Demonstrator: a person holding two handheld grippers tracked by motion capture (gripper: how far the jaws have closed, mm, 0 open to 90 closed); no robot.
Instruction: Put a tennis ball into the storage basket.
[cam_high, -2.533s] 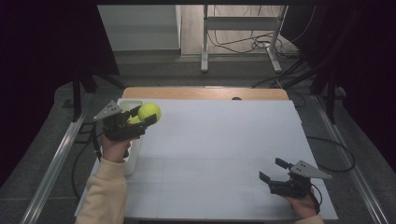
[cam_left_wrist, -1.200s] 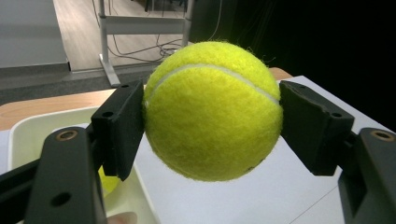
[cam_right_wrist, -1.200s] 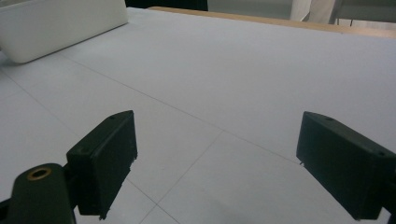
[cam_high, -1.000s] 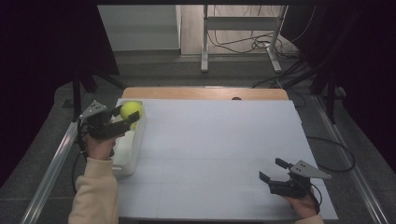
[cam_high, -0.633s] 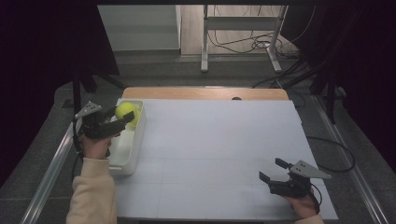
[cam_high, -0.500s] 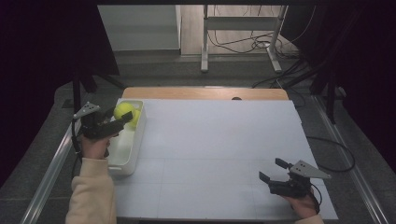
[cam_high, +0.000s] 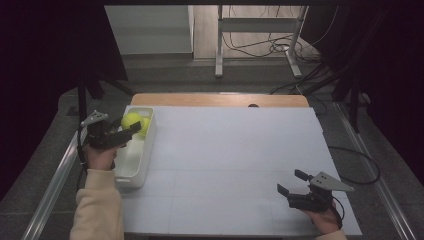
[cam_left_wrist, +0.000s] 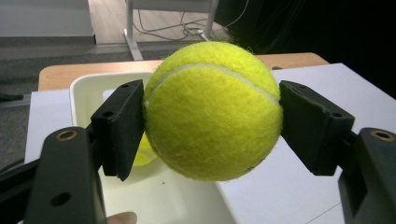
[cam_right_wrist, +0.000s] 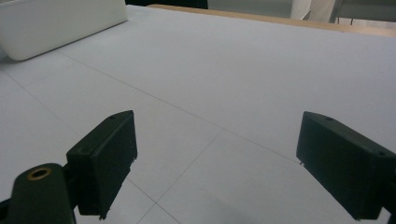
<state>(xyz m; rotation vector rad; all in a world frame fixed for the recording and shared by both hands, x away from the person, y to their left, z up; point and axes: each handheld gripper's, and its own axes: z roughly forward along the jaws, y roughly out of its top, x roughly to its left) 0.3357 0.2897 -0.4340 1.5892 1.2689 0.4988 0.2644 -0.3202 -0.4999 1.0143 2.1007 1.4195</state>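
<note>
Hands reach in from the near edge of a white table (cam_high: 235, 165). Nearest, at the right corner, the right gripper (cam_high: 294, 183) rests low over bare tabletop, its jaws spread wide with nothing between them. Farther back along the left edge lies a white rectangular bin (cam_high: 134, 155). The left gripper (cam_high: 131, 130) hovers above the bin's far end, its jaws pinching a yellow-green tennis ball (cam_left_wrist: 213, 110). Beneath it, a second tennis ball (cam_left_wrist: 144, 154) sits inside the bin. Beyond the table, cables (cam_high: 250, 45) trail across the floor.
</note>
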